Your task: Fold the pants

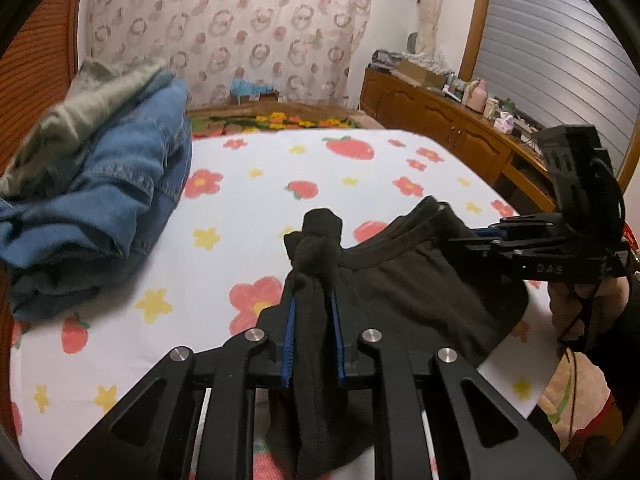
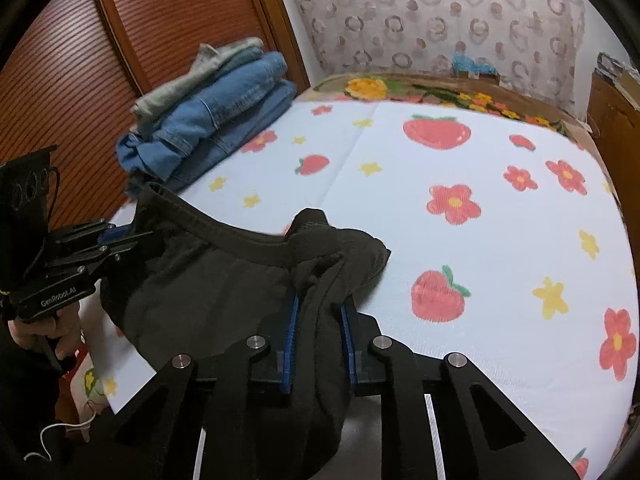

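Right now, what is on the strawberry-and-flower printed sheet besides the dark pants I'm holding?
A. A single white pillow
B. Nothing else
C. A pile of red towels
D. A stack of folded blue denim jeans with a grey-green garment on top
D: a stack of folded blue denim jeans topped by a grey-green garment sits at the far left of the printed sheet, beyond the dark pants.

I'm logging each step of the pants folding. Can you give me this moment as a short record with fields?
surface: bed sheet printed with flowers and strawberries
garment: black pants, waistband stretched between the two grippers
left gripper: shut on one waistband corner
right gripper: shut on the other corner
folded pile: blue jeans with a grey-green garment on top, far left of the bed
fold: not yet made
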Tool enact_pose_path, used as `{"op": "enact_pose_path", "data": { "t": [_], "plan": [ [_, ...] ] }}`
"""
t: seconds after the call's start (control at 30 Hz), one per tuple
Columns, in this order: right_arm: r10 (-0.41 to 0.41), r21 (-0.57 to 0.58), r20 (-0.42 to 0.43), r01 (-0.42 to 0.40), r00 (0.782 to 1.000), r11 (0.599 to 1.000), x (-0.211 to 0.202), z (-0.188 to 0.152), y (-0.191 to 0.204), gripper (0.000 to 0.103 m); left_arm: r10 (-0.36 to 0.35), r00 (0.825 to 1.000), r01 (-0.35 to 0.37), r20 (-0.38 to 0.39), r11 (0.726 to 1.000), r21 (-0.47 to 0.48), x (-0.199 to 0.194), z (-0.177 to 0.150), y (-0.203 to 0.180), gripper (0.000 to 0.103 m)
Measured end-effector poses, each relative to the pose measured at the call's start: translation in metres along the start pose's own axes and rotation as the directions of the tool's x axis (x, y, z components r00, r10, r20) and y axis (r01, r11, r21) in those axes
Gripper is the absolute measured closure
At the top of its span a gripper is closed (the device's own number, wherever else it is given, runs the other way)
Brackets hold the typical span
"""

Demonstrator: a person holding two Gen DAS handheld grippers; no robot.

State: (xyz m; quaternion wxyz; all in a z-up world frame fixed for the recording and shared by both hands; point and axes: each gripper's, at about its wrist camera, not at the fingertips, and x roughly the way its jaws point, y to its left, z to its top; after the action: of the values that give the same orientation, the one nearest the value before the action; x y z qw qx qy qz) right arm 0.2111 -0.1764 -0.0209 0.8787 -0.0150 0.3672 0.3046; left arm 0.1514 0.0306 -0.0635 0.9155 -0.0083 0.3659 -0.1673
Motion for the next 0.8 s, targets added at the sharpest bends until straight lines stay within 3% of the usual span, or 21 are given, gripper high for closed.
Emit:
{"op": "enact_pose_path", "data": {
  "t": [0.47,0.8],
  "plan": [
    [-0.015,-0.075,0.126,0.024,0.992,0.997,-0.053,0.015,0.026,0.086,0.041,0.995,-0.048,0.095,0.997,0.064,-0.049,0.036,-0.026,0.087],
    [-0.014,-0.106,0.233,0.039,0.972,0.994,-0.103,0.027,0.042,0.086,0.09,0.979,-0.107,0.181,0.99,0.088,-0.094,0.06,-0.032,0.087]
  ]
}}
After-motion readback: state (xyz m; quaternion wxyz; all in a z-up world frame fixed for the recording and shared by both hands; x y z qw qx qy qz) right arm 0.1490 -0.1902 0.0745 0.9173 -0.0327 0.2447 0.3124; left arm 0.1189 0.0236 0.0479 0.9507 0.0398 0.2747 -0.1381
